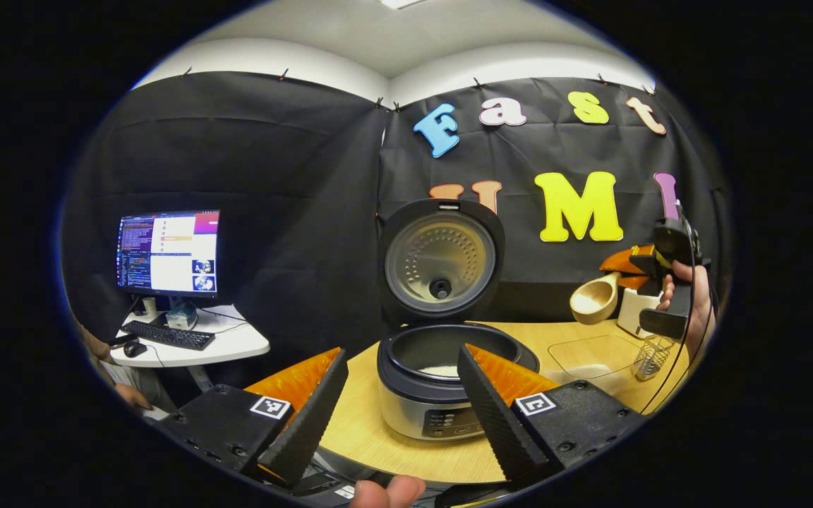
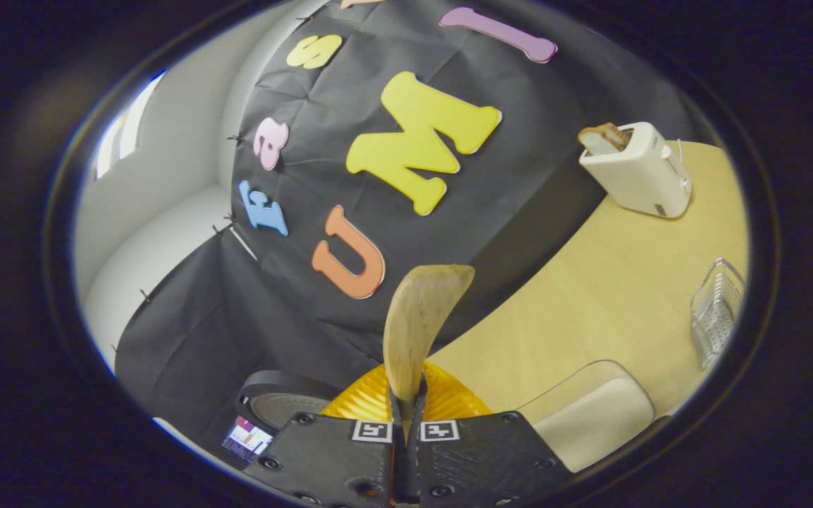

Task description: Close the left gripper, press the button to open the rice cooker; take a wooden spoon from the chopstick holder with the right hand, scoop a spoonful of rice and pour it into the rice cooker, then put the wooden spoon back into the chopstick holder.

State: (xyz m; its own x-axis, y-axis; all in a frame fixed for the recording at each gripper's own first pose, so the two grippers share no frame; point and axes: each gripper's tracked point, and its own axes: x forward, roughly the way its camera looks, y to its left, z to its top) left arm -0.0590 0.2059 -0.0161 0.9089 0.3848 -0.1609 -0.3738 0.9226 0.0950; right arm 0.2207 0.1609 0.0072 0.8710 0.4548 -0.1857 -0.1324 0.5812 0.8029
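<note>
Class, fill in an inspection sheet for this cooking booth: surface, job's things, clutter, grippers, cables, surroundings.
Surface: wooden table, bare patches visible.
Job's things: rice cooker open, lid upright, rice inside; wooden spoon lifted; wire chopstick holder; rice container.
Clutter: toaster holding bread.
Grippers: left gripper open before cooker; right gripper shut on wooden spoon.
Cables: cable hanging from right gripper.
Surroundings: monitor, keyboard, mouse on side desk.

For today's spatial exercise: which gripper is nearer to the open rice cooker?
Left. The left gripper hovers open right before the rice cooker; the right gripper holds the wooden spoon off to the side.
</note>
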